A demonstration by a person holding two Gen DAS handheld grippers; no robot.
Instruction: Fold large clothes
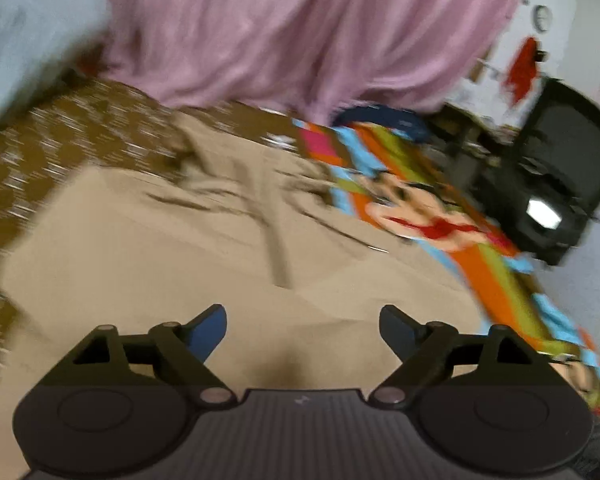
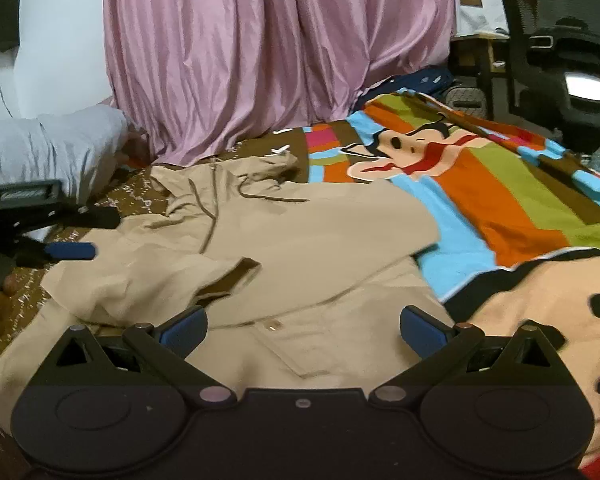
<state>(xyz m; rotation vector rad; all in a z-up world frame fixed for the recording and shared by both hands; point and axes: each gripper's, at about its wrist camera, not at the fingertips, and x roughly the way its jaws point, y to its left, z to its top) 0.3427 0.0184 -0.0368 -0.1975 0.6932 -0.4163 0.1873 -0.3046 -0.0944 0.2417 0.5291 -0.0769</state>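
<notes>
A large beige hooded jacket [image 2: 308, 240] lies spread on a bed, its hood and drawstrings toward the far end. Both sleeves are folded in across the body. My right gripper [image 2: 303, 322] is open and empty, low over the jacket's near hem. My left gripper [image 1: 303, 320] is open and empty above the jacket [image 1: 204, 256], whose view is motion-blurred. In the right wrist view the left gripper [image 2: 66, 236] reaches in from the left edge, over the jacket's left side.
A colourful striped cartoon blanket [image 2: 500, 200] covers the bed's right side. A brown patterned sheet [image 1: 60, 140] lies on the left. A pink curtain [image 2: 268, 52] hangs behind. A white pillow [image 2: 44, 148] sits far left. A black office chair [image 2: 560, 60] stands right.
</notes>
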